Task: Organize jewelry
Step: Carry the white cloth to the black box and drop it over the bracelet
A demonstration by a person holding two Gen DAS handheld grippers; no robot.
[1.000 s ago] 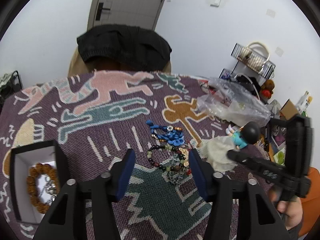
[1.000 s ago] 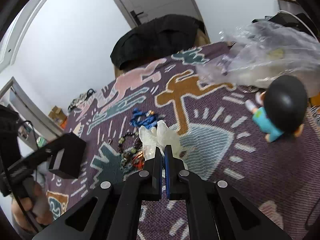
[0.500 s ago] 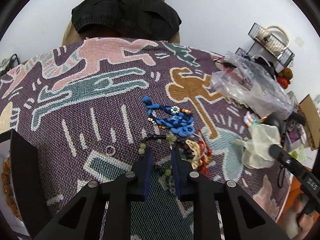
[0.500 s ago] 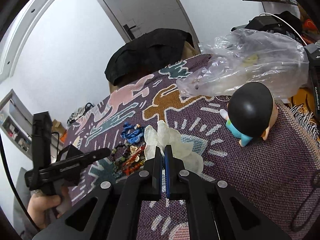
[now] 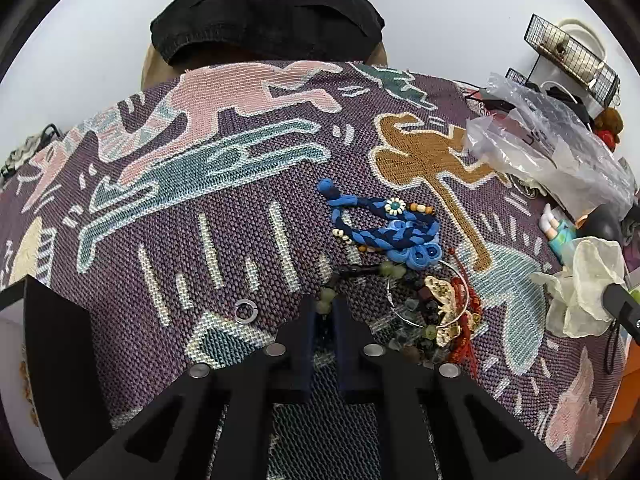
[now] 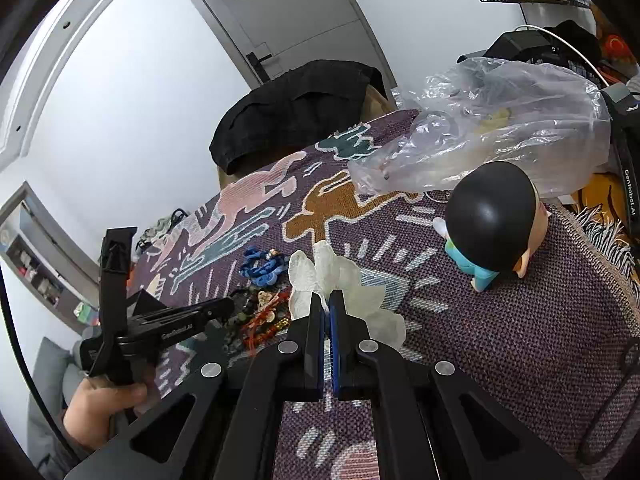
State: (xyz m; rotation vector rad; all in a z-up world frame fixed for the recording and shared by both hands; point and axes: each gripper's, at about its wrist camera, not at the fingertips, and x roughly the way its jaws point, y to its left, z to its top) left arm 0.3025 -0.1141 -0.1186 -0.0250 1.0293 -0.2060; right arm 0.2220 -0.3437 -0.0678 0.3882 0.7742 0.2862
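A pile of jewelry lies on the patterned cloth [image 5: 200, 240]: a blue braided bracelet [image 5: 384, 232], a dark and green beaded bracelet [image 5: 360, 276], a gold and red charm piece [image 5: 448, 312] and a small metal ring [image 5: 245, 311]. My left gripper [image 5: 325, 312] is shut on the beaded bracelet at the pile's left edge. It also shows in the right wrist view [image 6: 216, 312]. My right gripper [image 6: 327, 308] is shut on a sheer white pouch [image 6: 340, 280], held above the cloth right of the pile. The pouch also shows in the left wrist view [image 5: 580, 292].
A black box [image 5: 60, 360] with a white inside stands at the left. A crumpled clear plastic bag [image 6: 500, 128] and a black-haired figurine [image 6: 496, 220] sit at the right. A chair with black cloth [image 5: 268, 20] stands behind the table.
My left gripper has moved down into the jewelry pile and closed from wide open onto the beaded bracelet. My right gripper has stayed shut on the pouch and drawn back to the right.
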